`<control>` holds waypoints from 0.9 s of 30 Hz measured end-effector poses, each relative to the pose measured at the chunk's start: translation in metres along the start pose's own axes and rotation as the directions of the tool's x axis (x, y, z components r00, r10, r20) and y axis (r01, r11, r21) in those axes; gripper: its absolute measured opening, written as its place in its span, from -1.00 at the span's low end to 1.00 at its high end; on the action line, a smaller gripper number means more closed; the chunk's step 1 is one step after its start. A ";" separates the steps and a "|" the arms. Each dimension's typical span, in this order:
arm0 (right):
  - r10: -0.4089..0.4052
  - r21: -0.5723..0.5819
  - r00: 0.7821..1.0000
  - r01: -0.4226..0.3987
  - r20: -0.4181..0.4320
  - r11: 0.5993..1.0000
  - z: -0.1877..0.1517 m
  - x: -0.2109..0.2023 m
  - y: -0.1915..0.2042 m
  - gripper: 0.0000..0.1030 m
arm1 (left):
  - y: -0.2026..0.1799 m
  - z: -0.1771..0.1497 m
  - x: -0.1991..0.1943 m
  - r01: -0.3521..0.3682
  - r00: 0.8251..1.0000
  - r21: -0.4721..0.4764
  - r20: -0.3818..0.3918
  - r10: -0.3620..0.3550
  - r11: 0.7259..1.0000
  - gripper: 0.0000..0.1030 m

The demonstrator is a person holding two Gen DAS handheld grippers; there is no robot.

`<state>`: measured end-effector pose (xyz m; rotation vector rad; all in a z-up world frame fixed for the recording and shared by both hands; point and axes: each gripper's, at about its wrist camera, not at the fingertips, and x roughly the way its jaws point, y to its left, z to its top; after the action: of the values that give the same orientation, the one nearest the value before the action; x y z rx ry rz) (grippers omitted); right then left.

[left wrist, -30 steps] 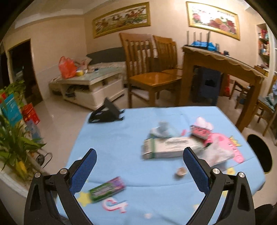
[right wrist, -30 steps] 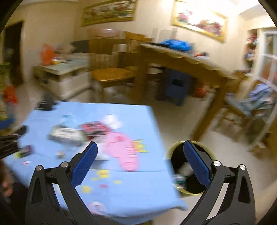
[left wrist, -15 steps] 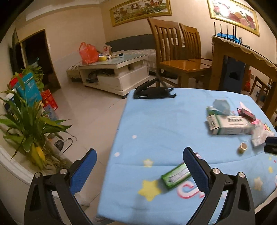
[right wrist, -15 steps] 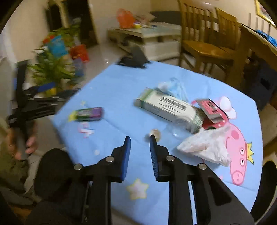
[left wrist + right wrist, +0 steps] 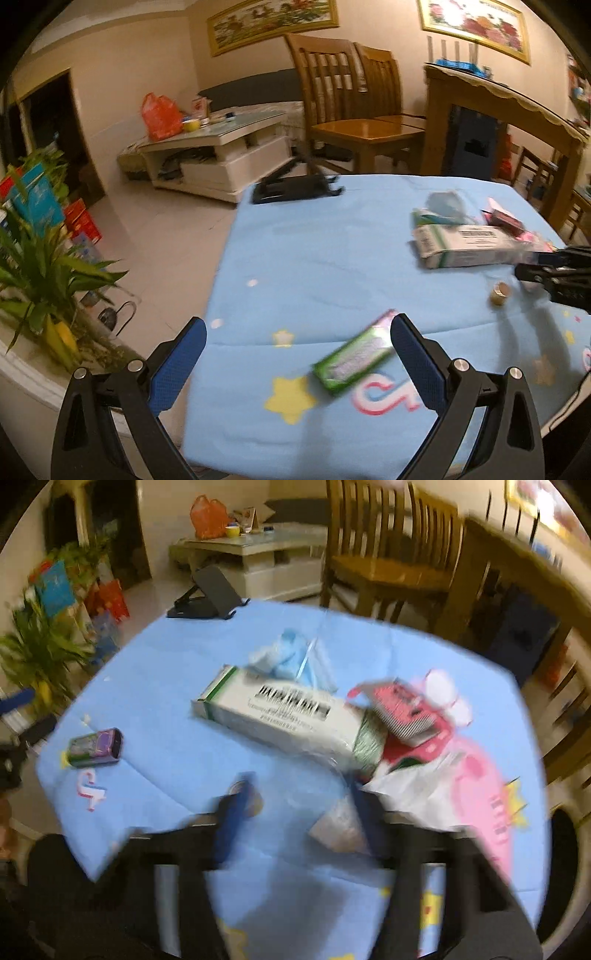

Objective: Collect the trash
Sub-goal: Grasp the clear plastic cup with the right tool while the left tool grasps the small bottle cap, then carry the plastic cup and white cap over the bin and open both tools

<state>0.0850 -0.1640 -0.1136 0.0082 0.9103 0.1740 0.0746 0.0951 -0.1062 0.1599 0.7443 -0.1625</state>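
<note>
Both wrist views look steeply down across the blue-clothed surface, sharing the white carton.

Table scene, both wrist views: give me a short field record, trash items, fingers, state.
surface: blue tablecloth with star prints
long item: white carton with barcode, lying flat
near left edge: green-purple wrapper pack, flat
small item: round cap
other trash: blue face mask; pink box; white plastic bag
left gripper: fingers wide open, empty, above the wrapper pack
right gripper: blurred, jaws opening, no grip visible
not trash: black phone stand at far edge
</note>
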 end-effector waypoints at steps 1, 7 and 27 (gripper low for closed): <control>0.014 0.013 1.000 -0.014 0.008 1.000 0.000 -0.003 -0.004 -0.32 | -0.007 0.001 0.000 0.018 1.000 0.008 -0.001 -0.018 1.000 0.87; 0.089 0.140 0.987 -0.108 0.135 0.984 -0.022 -0.057 -0.054 -0.32 | -0.075 0.014 0.002 0.196 0.981 0.098 -0.027 -0.195 0.976 0.87; 0.116 0.325 0.944 -0.219 0.308 0.920 -0.084 -0.118 -0.148 -0.32 | -0.176 0.015 0.074 0.232 0.961 0.141 -0.186 -0.204 0.963 -0.61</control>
<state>-0.0296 -0.3331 -0.0847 0.4415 0.6425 0.1621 0.1027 -0.0863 -0.1614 0.2483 0.9189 -0.4251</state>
